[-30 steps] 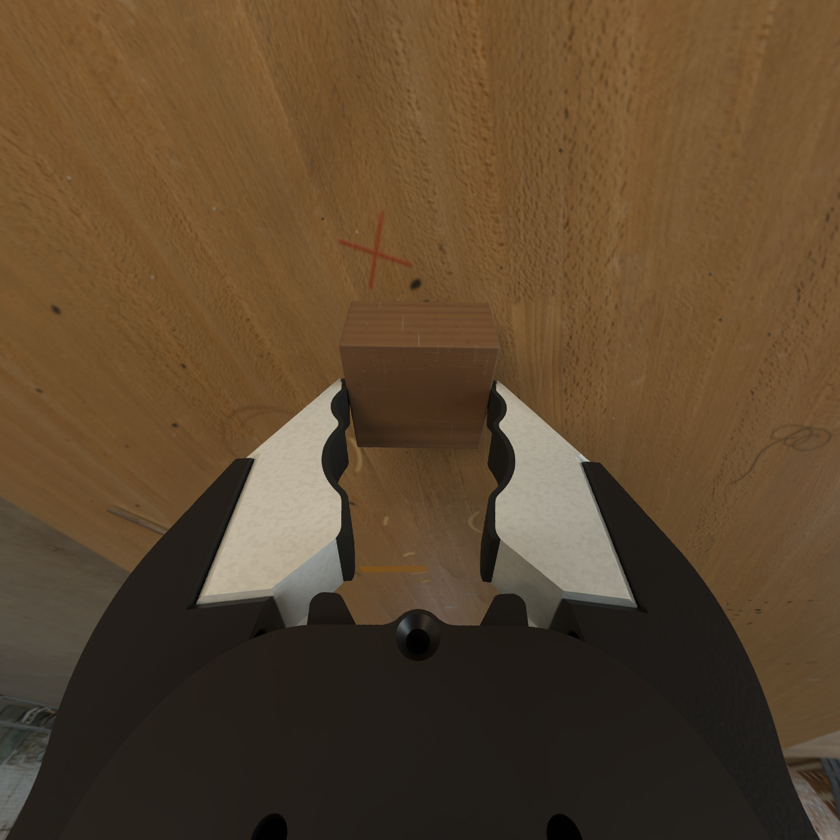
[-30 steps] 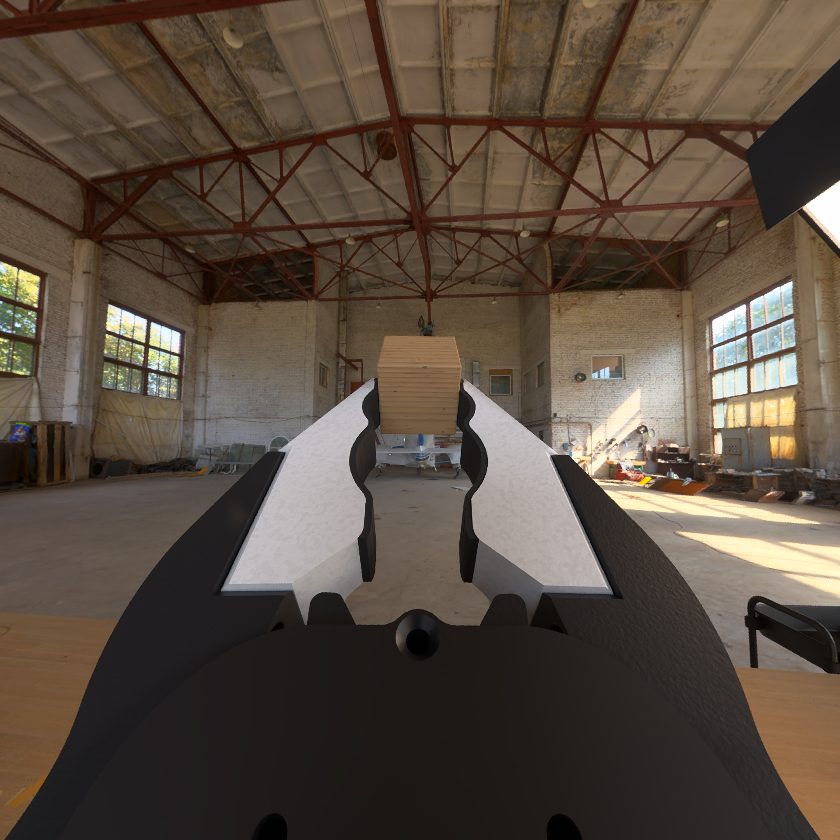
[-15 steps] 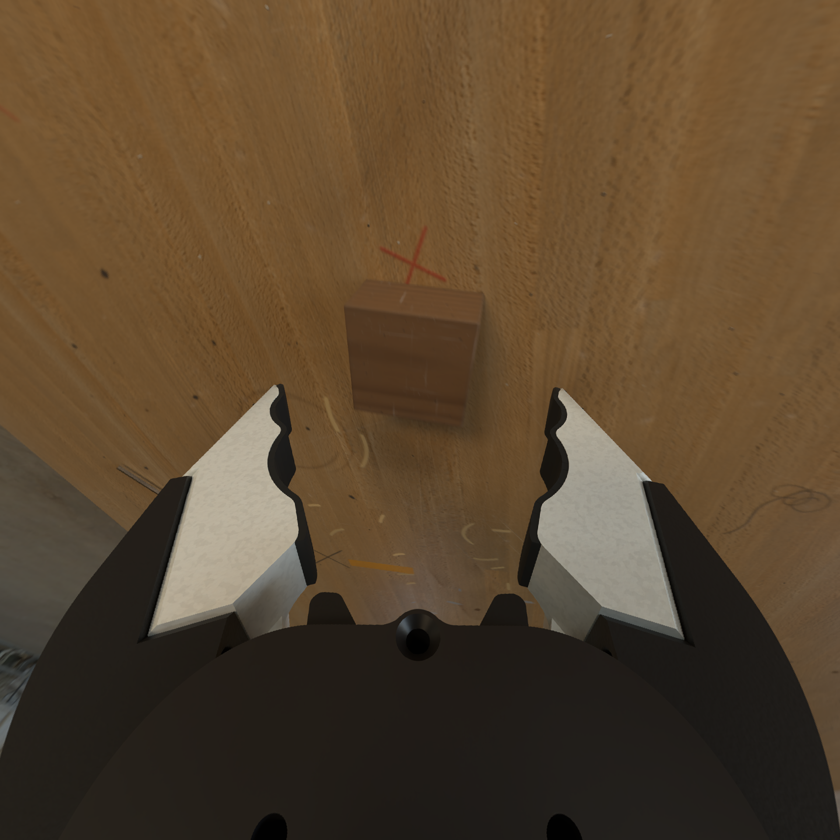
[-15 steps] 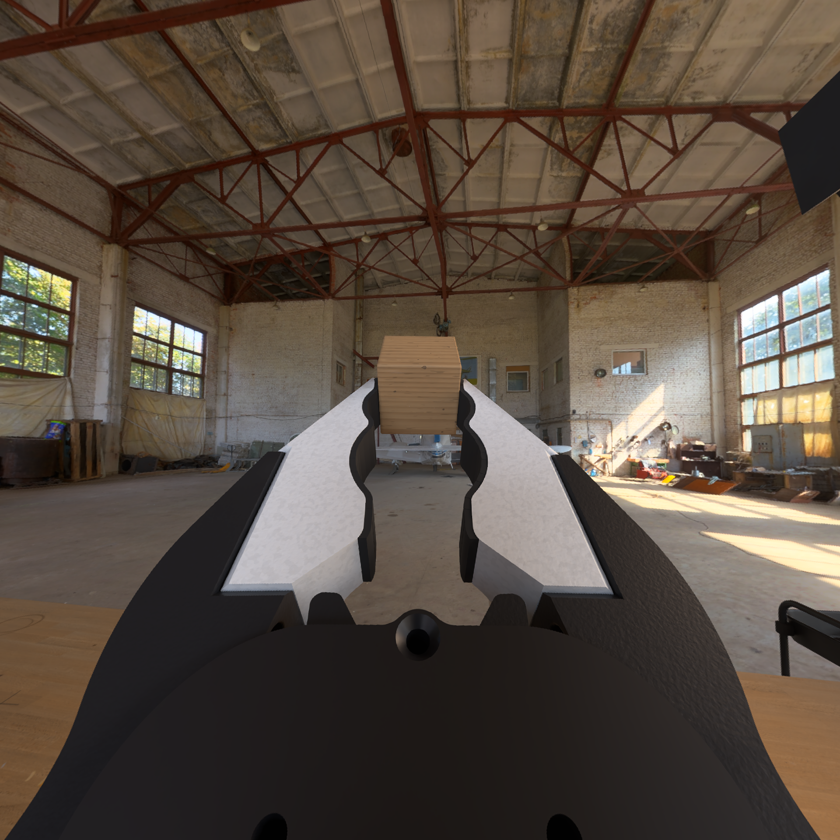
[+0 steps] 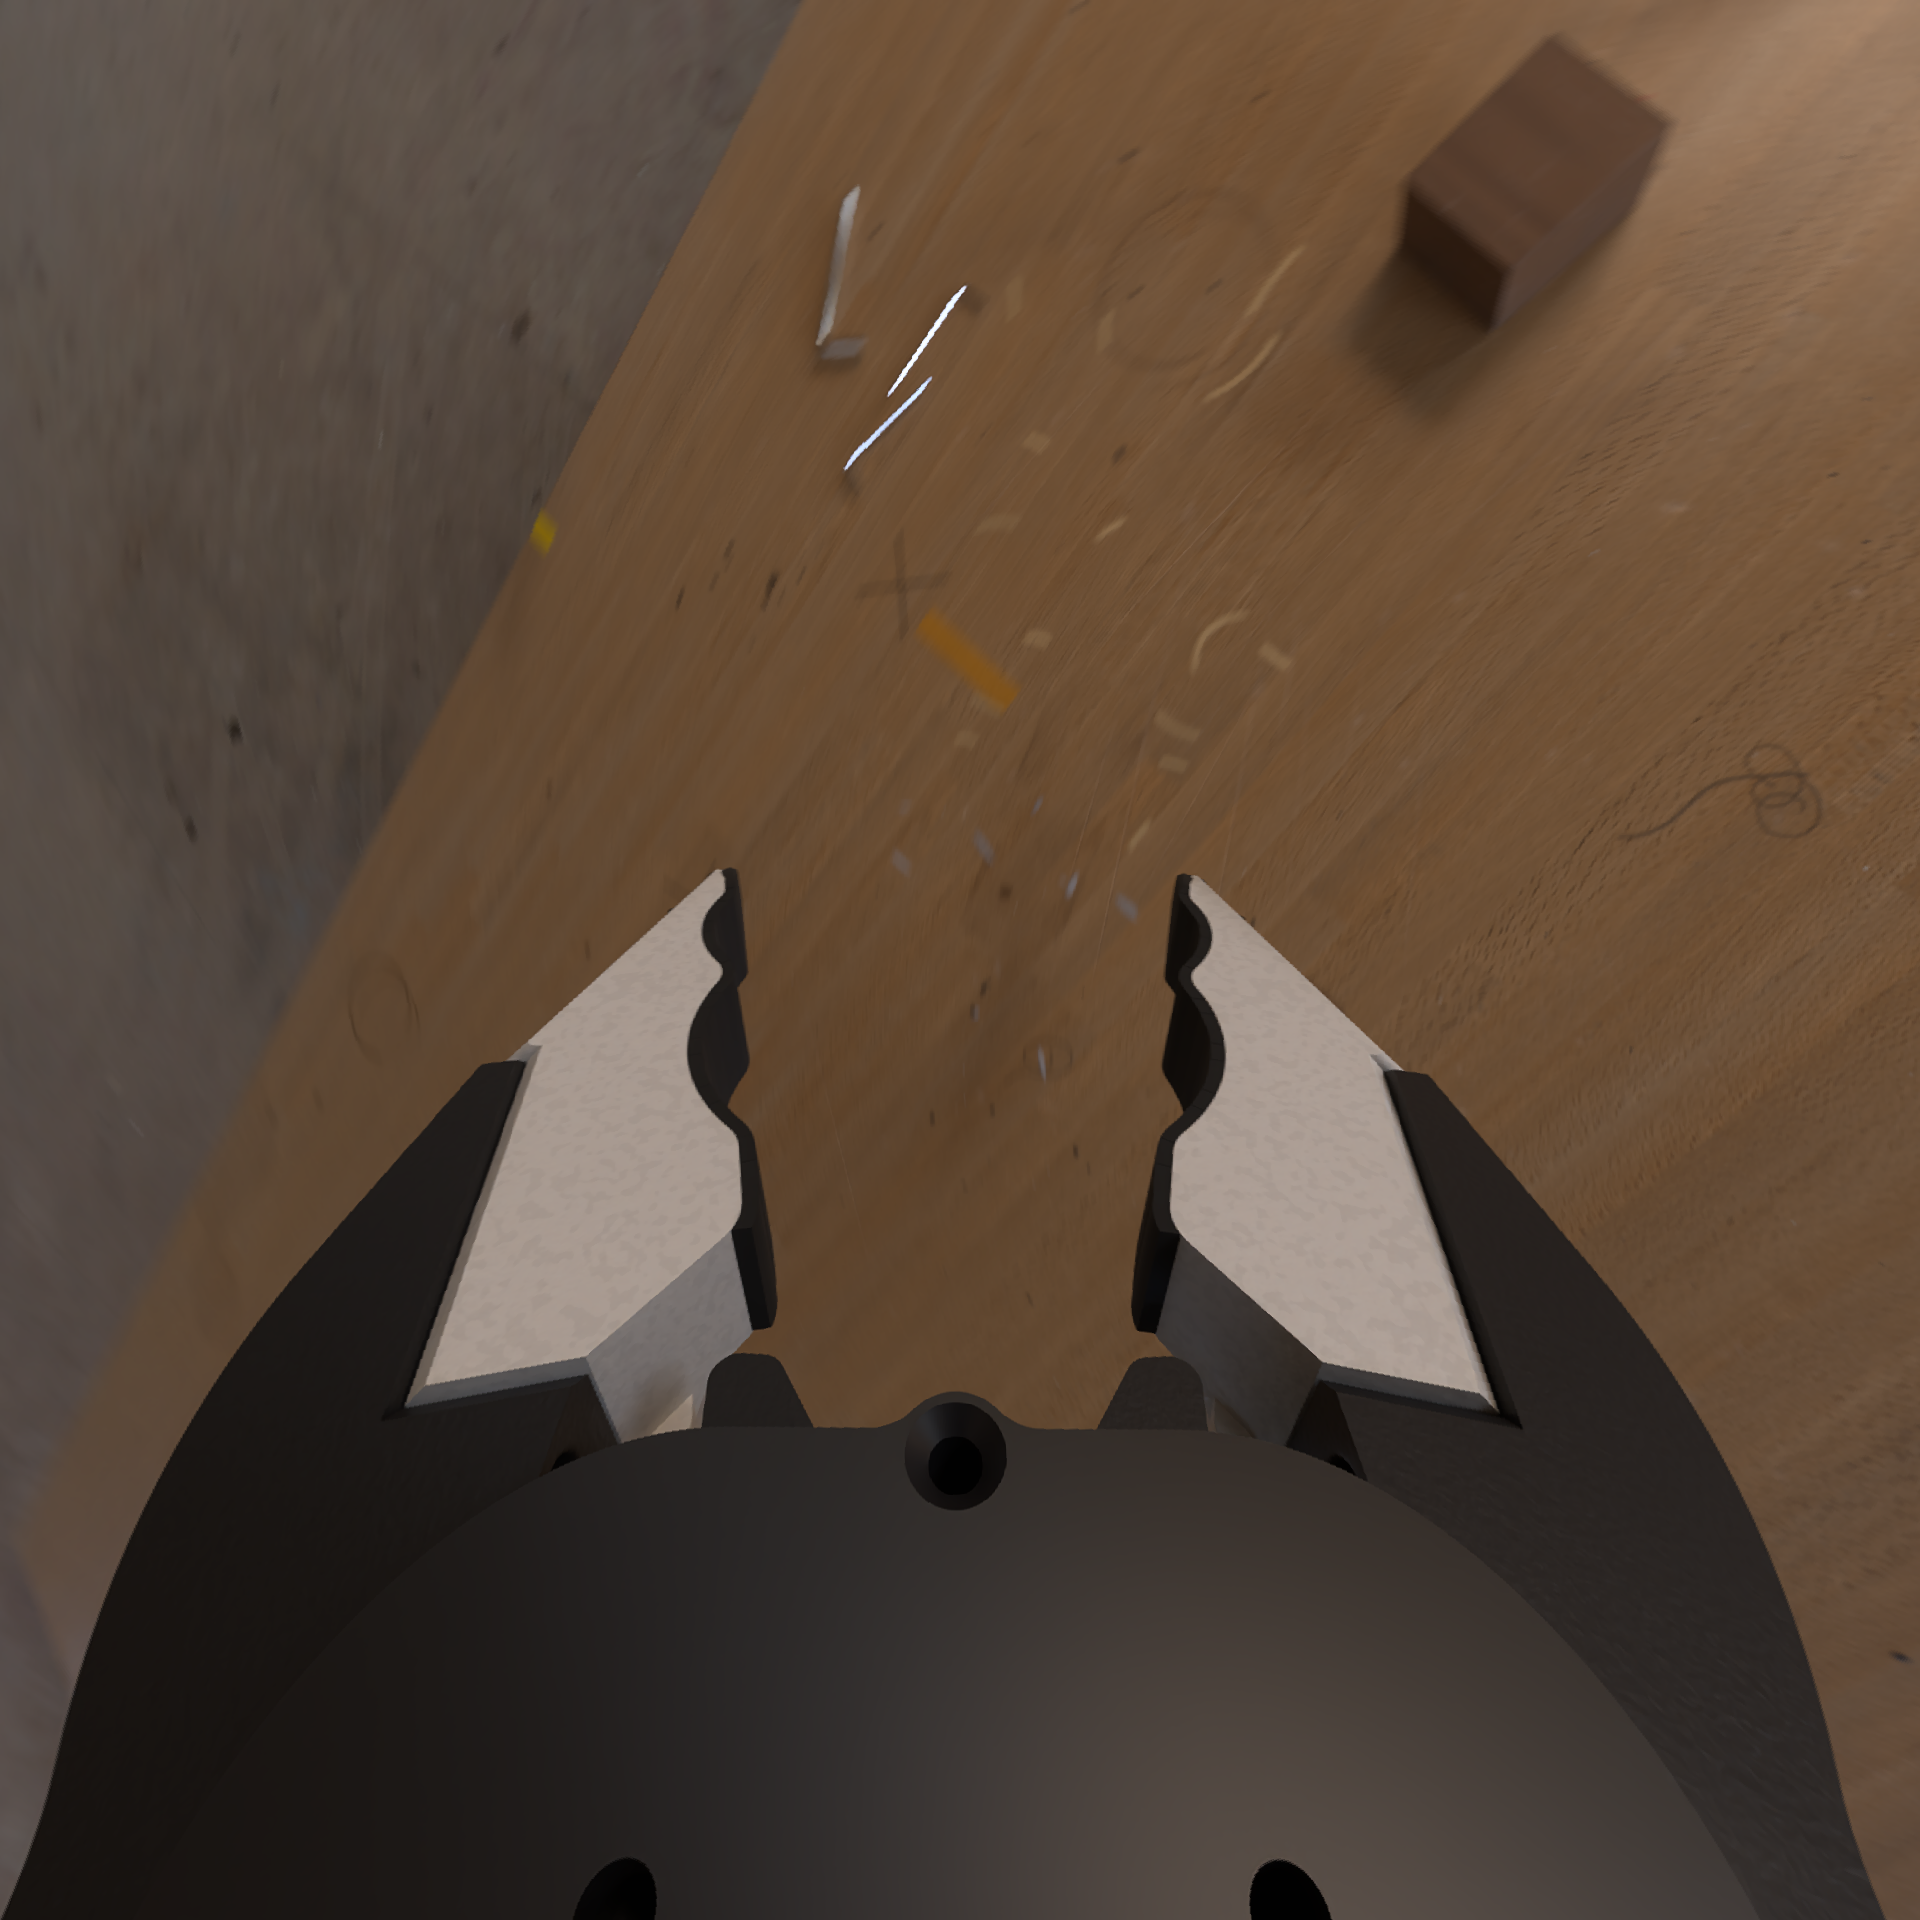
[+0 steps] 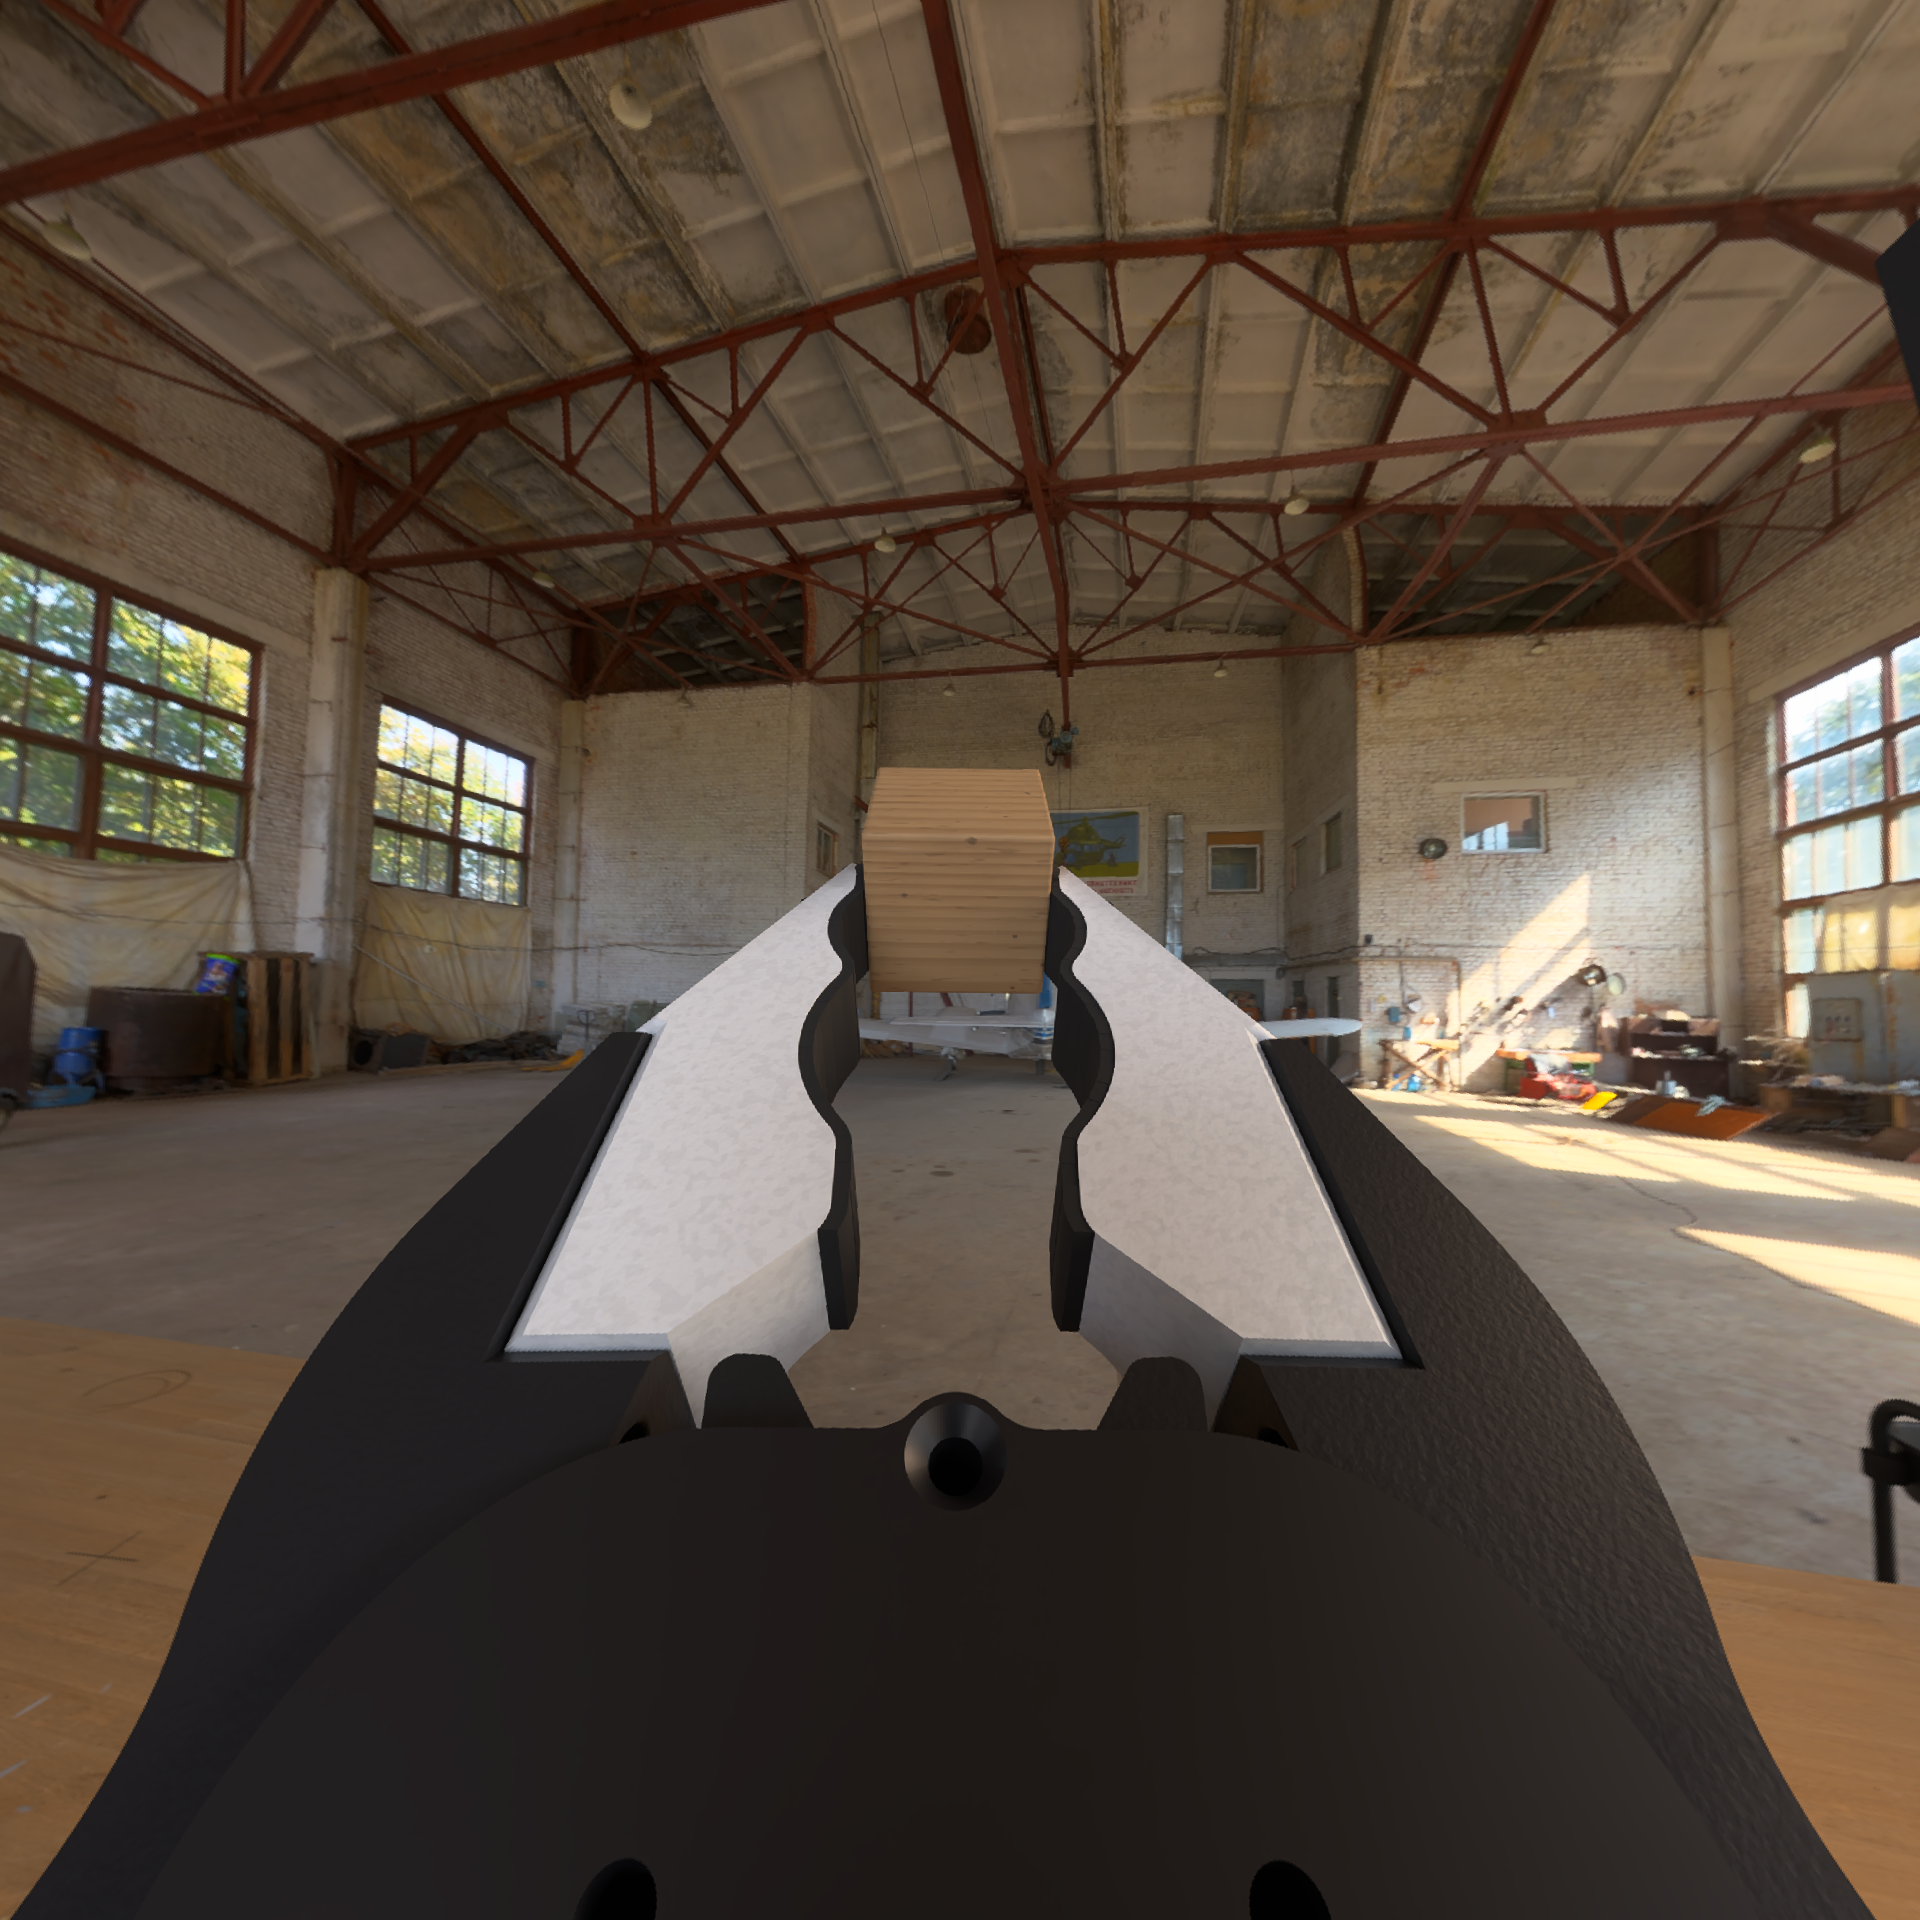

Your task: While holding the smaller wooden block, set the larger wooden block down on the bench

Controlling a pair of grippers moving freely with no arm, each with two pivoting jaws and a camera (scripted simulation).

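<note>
The larger, dark brown wooden block (image 5: 1522, 182) lies on the wooden bench (image 5: 1455, 831) at the top right of the left wrist view. My left gripper (image 5: 956, 883) is open and empty, well away from the block and above the bench. In the right wrist view my right gripper (image 6: 956, 883) is shut on the smaller, light pine block (image 6: 956, 883), held level in the air above the bench (image 6: 114, 1507).
The bench's left edge (image 5: 623, 416) runs diagonally, with grey floor (image 5: 208, 520) beyond it. Metal slivers (image 5: 883, 332), an orange strip (image 5: 966, 660) and wood shavings lie on the bench. A black clamp-like part (image 6: 1896, 1475) shows at the right edge of the right wrist view.
My left gripper has let go of the dark block, drawn back and swung left, so the block now lies far off at the top right. The right gripper keeps holding the pine block.
</note>
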